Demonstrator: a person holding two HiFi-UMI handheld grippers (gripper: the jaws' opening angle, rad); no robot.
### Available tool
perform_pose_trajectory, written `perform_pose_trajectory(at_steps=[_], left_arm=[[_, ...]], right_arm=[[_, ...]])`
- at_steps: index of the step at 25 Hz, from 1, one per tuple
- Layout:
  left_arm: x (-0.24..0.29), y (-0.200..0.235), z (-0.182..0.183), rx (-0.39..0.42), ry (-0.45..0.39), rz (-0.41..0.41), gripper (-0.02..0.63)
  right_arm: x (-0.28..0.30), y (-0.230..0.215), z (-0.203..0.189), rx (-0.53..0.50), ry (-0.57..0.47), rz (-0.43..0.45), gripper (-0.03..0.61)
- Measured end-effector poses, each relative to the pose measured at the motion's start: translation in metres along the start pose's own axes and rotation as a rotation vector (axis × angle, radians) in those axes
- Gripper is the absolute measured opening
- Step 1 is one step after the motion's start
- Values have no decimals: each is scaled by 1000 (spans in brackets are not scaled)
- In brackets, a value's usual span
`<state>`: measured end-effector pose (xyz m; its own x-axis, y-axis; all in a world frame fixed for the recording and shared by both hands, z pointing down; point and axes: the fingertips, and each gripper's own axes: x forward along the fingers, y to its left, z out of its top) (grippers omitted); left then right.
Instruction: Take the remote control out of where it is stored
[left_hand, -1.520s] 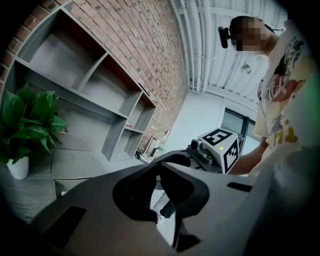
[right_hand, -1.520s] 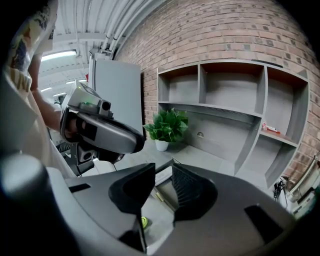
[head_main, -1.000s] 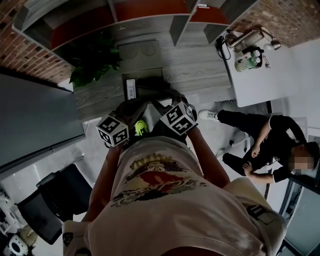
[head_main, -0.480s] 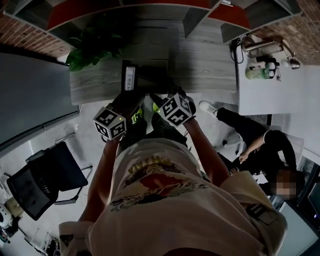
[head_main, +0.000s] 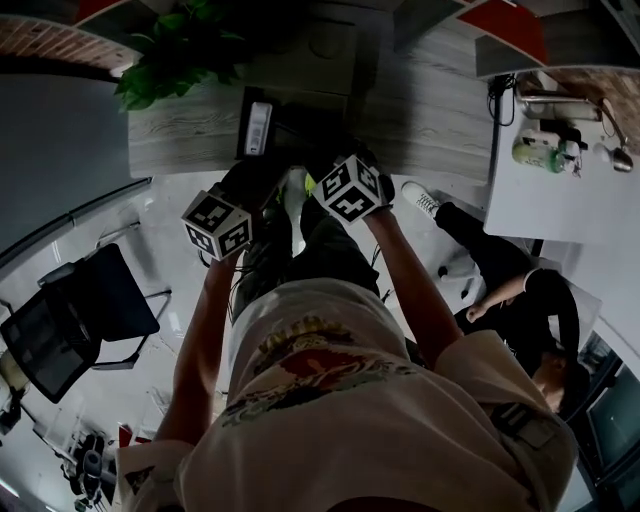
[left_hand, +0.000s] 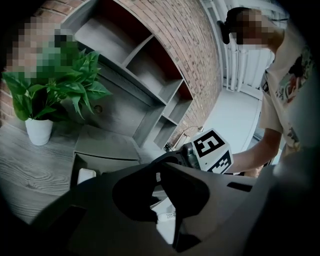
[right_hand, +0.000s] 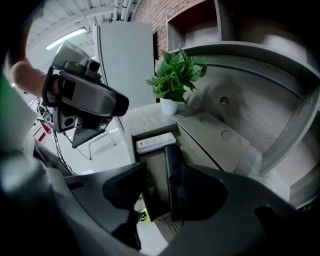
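Grey wood-grain covers the cabinet top (head_main: 180, 135), where a potted plant (head_main: 170, 60) stands at the person's left. Beside it an open drawer (head_main: 295, 130) holds the white remote control (head_main: 258, 128), which lies flat against the drawer's left end, apart from both grippers. The right gripper (head_main: 325, 160) reaches over the drawer. Its jaws are opening, and a dark upright edge of the drawer shows between them, close to the jaw on the cabinet side. The left gripper (head_main: 255, 182) hangs at the drawer's front, just short of the remote control, its jaws parted by a thin gap with nothing in it. An office chair (head_main: 70, 320) stands at the left, and a seated person (head_main: 510, 290) is at the right.
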<state>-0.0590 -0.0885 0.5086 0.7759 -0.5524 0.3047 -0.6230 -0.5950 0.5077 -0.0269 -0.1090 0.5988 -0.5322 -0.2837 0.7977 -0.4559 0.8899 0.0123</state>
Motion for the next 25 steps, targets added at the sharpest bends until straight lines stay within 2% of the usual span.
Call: perform_pose_trajectory(at_steps=[9, 19, 25], left_arm=[[6, 16, -15, -77, -36, 62, 8], [-3, 23, -20, -149, -74, 123, 8], [-6, 27, -20, -165, -72, 142, 8]], right_arm=[[27, -28, -20, -29, 76, 3, 230], [57, -28, -49, -54, 217, 53, 285], [69, -30, -63, -101, 277, 63, 288]])
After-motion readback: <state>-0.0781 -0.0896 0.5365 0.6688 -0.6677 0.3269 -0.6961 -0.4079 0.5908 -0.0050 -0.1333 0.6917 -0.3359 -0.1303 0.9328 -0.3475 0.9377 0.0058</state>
